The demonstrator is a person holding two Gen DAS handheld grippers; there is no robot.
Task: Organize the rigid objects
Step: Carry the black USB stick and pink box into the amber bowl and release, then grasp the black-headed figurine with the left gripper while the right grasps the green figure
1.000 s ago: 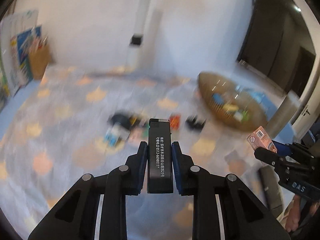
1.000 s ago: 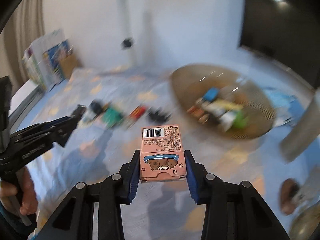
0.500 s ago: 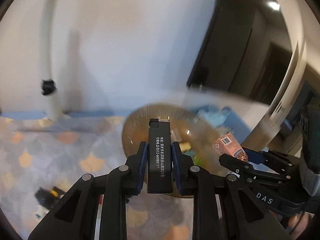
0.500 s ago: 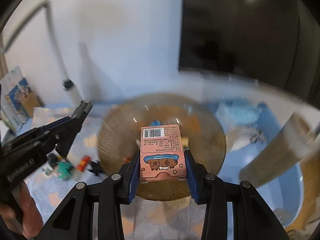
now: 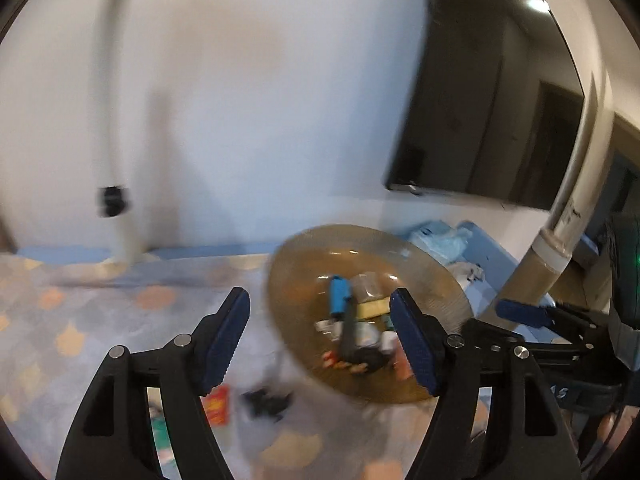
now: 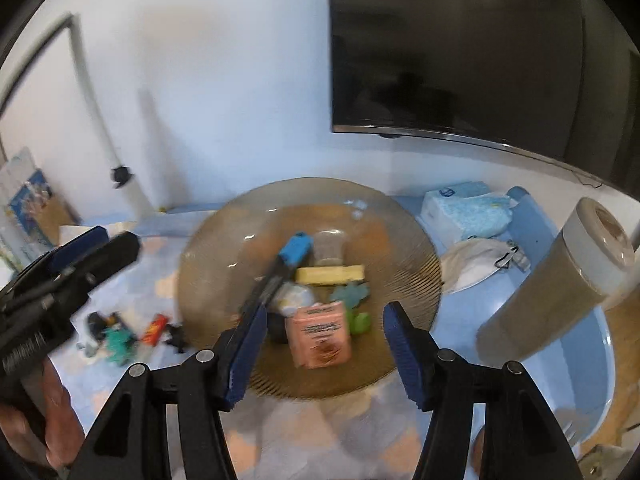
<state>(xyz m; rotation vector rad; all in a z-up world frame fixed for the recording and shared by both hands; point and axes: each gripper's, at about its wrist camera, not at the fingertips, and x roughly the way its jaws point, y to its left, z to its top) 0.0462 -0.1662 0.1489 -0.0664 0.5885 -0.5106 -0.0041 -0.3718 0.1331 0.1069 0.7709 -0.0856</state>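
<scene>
Jaws of the left gripper [image 5: 320, 336] and right gripper [image 6: 322, 354] had just been opening, nothing between them; the pink box [image 6: 320, 336] and black stick [image 5: 347, 334] lay blurred in the ribbed brown glass dish [image 6: 208, 264].

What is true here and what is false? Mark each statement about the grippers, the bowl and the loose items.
1. The right gripper clamps the pink box. False: its jaws have just been opening and stand clear of the box, which is over the brown bowl.
2. The left gripper is open with nothing between its pads. True.
3. The bowl is empty. False: several items lie in it, among them a blue piece.
4. A small red box lies outside the bowl. True.
</scene>
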